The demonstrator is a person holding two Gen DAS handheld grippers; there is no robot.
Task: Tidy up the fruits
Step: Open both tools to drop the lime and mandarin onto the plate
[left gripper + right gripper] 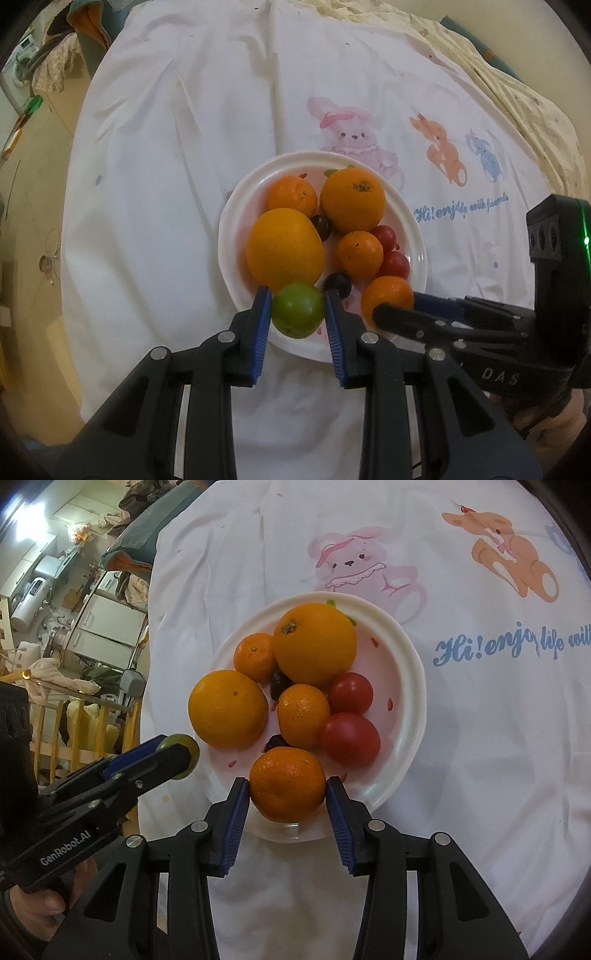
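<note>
White cloth (192, 155) with cartoon animals is spread over the table, and a plate (419, 236) full of fruit is parked in the middle, so most of the sorting looks done already. The left gripper (298, 295) is clamped on a lime (298, 309) right at the plate's near rim, pads pressed on both sides. The right gripper (288, 784) is set around a mandarin (287, 783) at the near edge too, pads touching or nearly so; whether it's really squeezed can't be told from these views. Two big oranges, more mandarins, two tomatoes (350, 739) and a couple of dark grapes are packed in behind. The mandarin is probably light with loose, soft skin, so it's best taken across the widest part and not crushed. The lime looks firmer and smoother, likely to squirt out if pinched off-centre. Round stuff gets rolled easily on a crowded plate, tbh.
</note>
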